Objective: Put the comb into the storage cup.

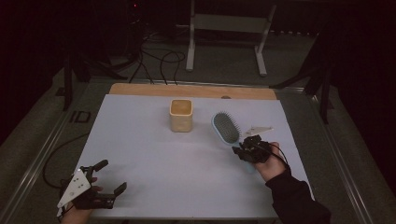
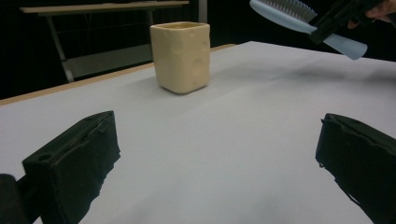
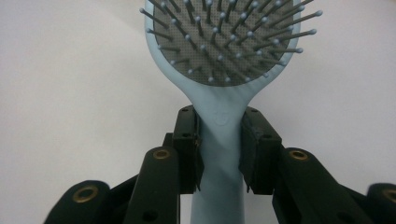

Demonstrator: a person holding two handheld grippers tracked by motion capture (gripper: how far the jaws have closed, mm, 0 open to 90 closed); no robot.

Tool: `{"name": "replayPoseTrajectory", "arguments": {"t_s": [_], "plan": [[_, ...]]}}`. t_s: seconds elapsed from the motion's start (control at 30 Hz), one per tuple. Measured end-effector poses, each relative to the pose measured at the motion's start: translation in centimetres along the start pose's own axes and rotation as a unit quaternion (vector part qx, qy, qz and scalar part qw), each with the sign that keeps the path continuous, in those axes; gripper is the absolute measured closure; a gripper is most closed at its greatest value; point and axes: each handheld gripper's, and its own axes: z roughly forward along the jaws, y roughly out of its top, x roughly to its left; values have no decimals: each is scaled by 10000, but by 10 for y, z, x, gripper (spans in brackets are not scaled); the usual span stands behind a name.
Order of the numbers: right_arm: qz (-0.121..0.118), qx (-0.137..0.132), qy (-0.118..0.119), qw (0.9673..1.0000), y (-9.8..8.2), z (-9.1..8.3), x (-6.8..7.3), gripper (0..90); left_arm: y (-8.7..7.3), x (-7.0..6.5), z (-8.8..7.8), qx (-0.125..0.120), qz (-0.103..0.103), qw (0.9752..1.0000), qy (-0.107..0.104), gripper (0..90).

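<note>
tool (image 3: 219,154): clamped on handle | hairbrush (image 3: 224,42): pale blue, bristles facing camera | white table (image 3: 70,93) behind

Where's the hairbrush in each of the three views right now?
High view: hairbrush right of centre, handle in the right gripper.
Left gripper view: top right corner, lifted off the table.
Right gripper view: centre, handle clamped between the jaws.
Shared landmark: the yellow cup, left of the brush.

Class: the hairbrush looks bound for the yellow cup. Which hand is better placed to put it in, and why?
The right. The right gripper is already clamped on the hairbrush handle, lifted off the table beside the cup. The left gripper sits open at the near left edge, farther from the cup.
</note>
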Motion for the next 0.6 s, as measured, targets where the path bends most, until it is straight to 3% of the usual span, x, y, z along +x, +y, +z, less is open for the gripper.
{"name": "replayPoseTrajectory", "arguments": {"t_s": [0.6], "plan": [[-140, -562, 140, 9982, 25, 0, 12, 702, 0, 1, 0, -2, -17, 10000, 2, 0]]}}
